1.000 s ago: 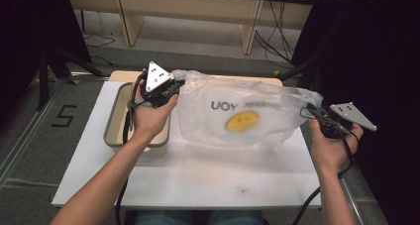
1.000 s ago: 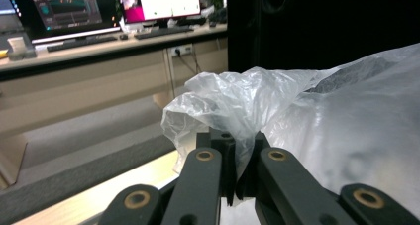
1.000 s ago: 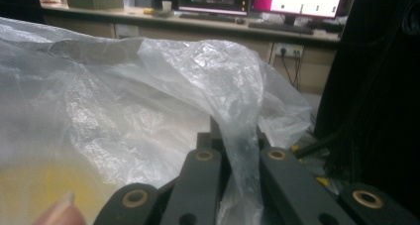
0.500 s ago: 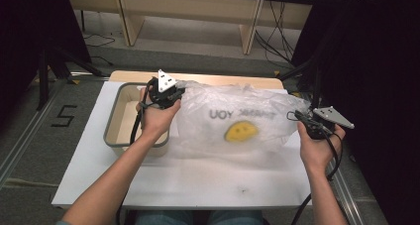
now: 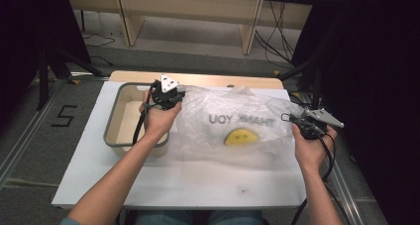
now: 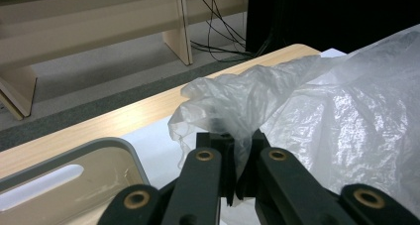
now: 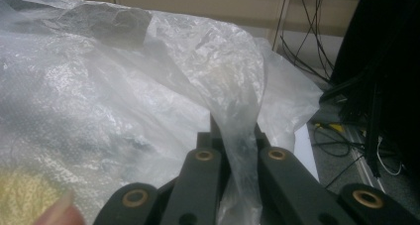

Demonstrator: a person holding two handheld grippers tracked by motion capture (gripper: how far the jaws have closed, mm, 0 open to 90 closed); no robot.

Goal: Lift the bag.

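Observation:
A clear plastic bag (image 5: pixel 233 118) printed with "THANK YOU" and a yellow smiley face is stretched across the white table (image 5: pixel 198 180). My left gripper (image 5: pixel 174 97) is shut on the bag's left handle (image 6: pixel 223 103), above the right edge of a tray. My right gripper (image 5: pixel 293 120) is shut on the bag's right handle (image 7: pixel 237 121), near the table's right edge. In both gripper views the jaws pinch thin crumpled film, and the bag (image 7: pixel 89 86) spreads wide to the left in the right gripper view.
A beige tray with a grey rim (image 5: pixel 115 128) stands at the table's left, under my left hand; its corner (image 6: pixel 124 150) appears in the left gripper view. Wooden shelving legs (image 5: pixel 250 29) and cables (image 5: pixel 272 41) lie on the floor beyond the table.
Both grippers have lowered the bag toward the table and drawn it flatter. My left gripper tilted down near the tray; my right gripper moved inward and down.

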